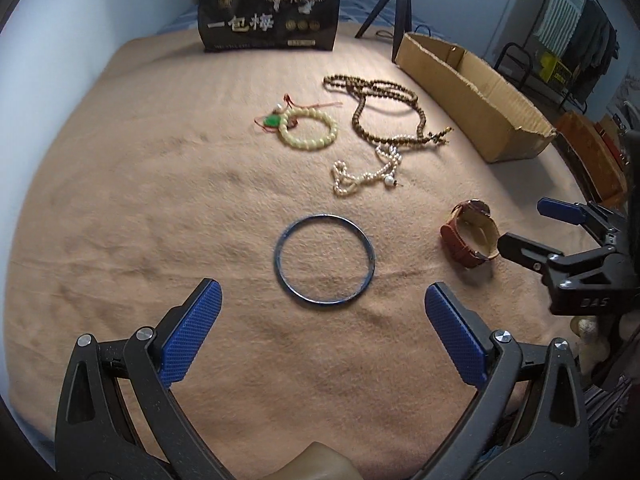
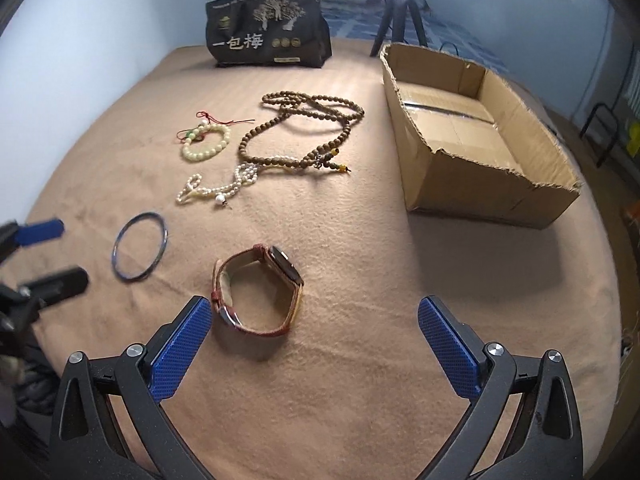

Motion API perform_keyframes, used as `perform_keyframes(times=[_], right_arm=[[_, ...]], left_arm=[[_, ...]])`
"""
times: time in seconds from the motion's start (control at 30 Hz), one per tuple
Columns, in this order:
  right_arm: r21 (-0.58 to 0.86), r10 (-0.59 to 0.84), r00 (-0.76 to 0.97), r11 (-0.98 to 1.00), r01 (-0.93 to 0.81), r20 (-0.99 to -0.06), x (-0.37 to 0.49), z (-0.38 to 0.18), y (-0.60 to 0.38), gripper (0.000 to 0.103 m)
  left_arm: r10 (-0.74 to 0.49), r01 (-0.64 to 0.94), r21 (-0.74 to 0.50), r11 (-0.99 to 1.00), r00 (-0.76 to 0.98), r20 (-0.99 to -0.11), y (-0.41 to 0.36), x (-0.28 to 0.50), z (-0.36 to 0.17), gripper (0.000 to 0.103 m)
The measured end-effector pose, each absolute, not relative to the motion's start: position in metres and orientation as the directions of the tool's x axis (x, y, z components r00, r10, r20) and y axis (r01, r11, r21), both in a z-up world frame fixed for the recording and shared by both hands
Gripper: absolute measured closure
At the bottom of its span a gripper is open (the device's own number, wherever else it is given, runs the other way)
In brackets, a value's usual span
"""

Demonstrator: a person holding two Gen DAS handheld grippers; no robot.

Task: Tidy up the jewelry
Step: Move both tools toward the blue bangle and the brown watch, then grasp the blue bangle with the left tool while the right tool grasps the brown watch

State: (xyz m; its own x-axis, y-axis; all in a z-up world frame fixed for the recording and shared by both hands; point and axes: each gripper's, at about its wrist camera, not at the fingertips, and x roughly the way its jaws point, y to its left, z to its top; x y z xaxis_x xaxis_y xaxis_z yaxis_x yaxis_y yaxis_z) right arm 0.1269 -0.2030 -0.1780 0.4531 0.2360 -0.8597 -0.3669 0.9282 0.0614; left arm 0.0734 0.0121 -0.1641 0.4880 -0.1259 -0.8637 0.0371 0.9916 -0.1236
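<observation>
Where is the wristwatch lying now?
The wristwatch lies on the tan blanket just ahead of the open right gripper, right of the blue bangle.

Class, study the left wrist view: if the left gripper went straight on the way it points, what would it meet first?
Most likely the thin dark blue metal bangle, lying flat on the tan blanket right ahead of the open left gripper. How high the gripper is above the blanket is unclear.
</observation>
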Motion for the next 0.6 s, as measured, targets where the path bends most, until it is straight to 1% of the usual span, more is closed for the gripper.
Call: perform_keyframes(times=[0.13, 0.2, 0.3, 0.5, 0.6], right_arm=[[0.122, 0.294, 0.409, 0.91, -0.396, -0.864, 0.127, -0.184, -0.197, 0.001], [0.101, 0.284, 0.407, 0.904, -0.414, -0.868, 0.127, -0.19, -0.189, 0.001], [0.075, 0.266, 0.404, 0.9, -0.43, -0.875, 0.128, -0.196, -0.184, 0.001], [0.068, 0.262, 0.395, 0.895, -0.441, -0.881, 0.132, -0.201, -0.179, 0.001], [0.046, 0.247, 0.398, 0.891, -0.451, -0.884, 0.133, -0.203, -0.174, 0.001]], left_arm=[[-0.125, 0.026, -0.128, 0.991, 0.467, -0.875, 0.01, 0.082, -0.178, 0.0], [-0.122, 0.03, -0.122, 0.992, 0.46, -0.88, 0.007, 0.085, -0.184, 0.0], [-0.085, 0.026, -0.082, 0.996, 0.453, -0.887, 0.004, 0.092, -0.193, 0.0], [-0.02, -0.022, -0.034, 0.999, 0.453, -0.891, 0.008, 0.105, -0.206, 0.0], [-0.027, -0.04, -0.05, 0.998, 0.444, -0.895, 0.01, 0.11, -0.212, 0.0]])
